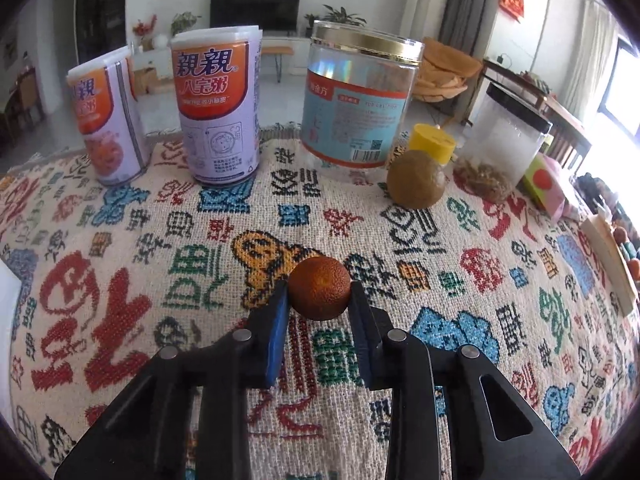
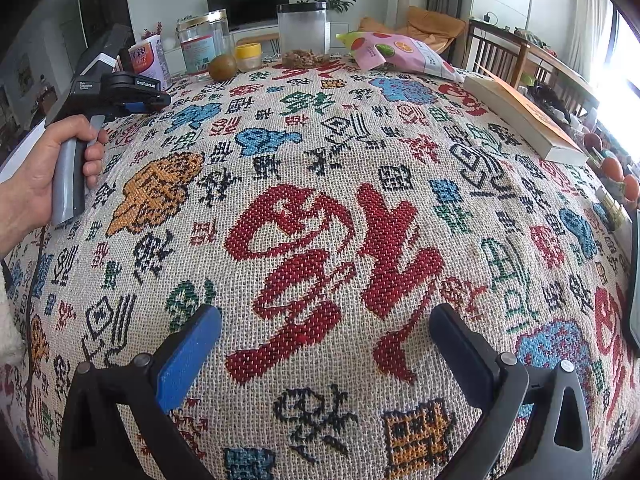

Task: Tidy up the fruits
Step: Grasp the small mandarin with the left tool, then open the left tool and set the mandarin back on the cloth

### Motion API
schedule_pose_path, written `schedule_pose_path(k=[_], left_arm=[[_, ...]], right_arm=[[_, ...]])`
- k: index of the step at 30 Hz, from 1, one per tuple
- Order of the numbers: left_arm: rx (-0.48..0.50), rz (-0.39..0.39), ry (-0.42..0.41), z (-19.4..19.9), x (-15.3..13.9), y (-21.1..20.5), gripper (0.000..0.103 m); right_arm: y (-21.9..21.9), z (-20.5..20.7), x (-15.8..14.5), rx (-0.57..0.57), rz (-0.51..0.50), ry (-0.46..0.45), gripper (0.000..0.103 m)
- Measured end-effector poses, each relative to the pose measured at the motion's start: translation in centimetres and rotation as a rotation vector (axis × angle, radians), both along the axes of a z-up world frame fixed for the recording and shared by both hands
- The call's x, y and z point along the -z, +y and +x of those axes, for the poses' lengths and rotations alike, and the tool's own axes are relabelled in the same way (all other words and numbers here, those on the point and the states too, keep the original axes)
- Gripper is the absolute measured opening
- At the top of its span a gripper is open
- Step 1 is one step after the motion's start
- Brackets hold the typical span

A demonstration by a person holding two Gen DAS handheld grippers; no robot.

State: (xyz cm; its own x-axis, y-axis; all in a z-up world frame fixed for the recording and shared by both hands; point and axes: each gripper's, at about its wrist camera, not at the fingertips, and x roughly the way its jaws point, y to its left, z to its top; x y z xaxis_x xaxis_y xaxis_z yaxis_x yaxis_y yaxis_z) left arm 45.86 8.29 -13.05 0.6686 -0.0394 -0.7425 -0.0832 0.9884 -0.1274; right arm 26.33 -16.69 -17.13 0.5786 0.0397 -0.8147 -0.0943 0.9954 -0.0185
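1. Left wrist view: the left claw (image 1: 319, 294) is clamped on a small round orange fruit with rough skin (image 1: 319, 289), its blue pads pressing both sides. The fruit sits low over the woven patterned cloth covering the worktop (image 1: 160, 240), near the middle.
2. Farther right, a round brown-green fruit (image 1: 416, 179) rests on the cloth, just in front of a yellow-lidded jar (image 1: 432, 142).
3. At the far edge stand 2 purple-and-orange cans (image 1: 218, 108), a clear plastic jar with a gold lid (image 1: 360, 96) and a clear jar with a black lid (image 1: 508, 140).
4. Right wrist view: the right claw (image 2: 326, 328) stands wide apart above the cloth, with nothing between its fingers.
5. At far left, a hand (image 2: 44, 172) grips the grey handle of the left claw, which points toward the jars.
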Motion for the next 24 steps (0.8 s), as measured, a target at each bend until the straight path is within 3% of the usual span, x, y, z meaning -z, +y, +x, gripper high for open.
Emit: schedule_pose_path(k=[7,12,16,19,22,24], left_arm=[[0.029,0.093,-0.012,-11.8,-1.9,0.9,0.03],[0.071,0.07,0.036,-19.5,-2.2,0.0,0.03],[0.115,0.054,0.081,-21.5,-1.3,-1.7,0.03],[0.096,0.06,0.108,-21.4,-0.1,-2.2,0.031],[0.054,0.07,0.091,-21.4,0.2,-2.2,0.041],[0.029,0.095,0.089,-21.5,0.4,-2.1,0.076]], right_arm=[[0.0,0.0,0.0,0.0,0.0,0.0,0.103],[0.0,0.0,0.0,-0.001,0.001,0.0,0.103],[0.0,0.0,0.0,-0.001,0.001,0.0,0.103],[0.0,0.0,0.0,-0.001,0.001,0.0,0.103],[-0.1,-0.1,0.0,-0.001,0.002,0.0,0.103],[-0.1,-0.1,0.0,-0.001,0.001,0.0,0.103]])
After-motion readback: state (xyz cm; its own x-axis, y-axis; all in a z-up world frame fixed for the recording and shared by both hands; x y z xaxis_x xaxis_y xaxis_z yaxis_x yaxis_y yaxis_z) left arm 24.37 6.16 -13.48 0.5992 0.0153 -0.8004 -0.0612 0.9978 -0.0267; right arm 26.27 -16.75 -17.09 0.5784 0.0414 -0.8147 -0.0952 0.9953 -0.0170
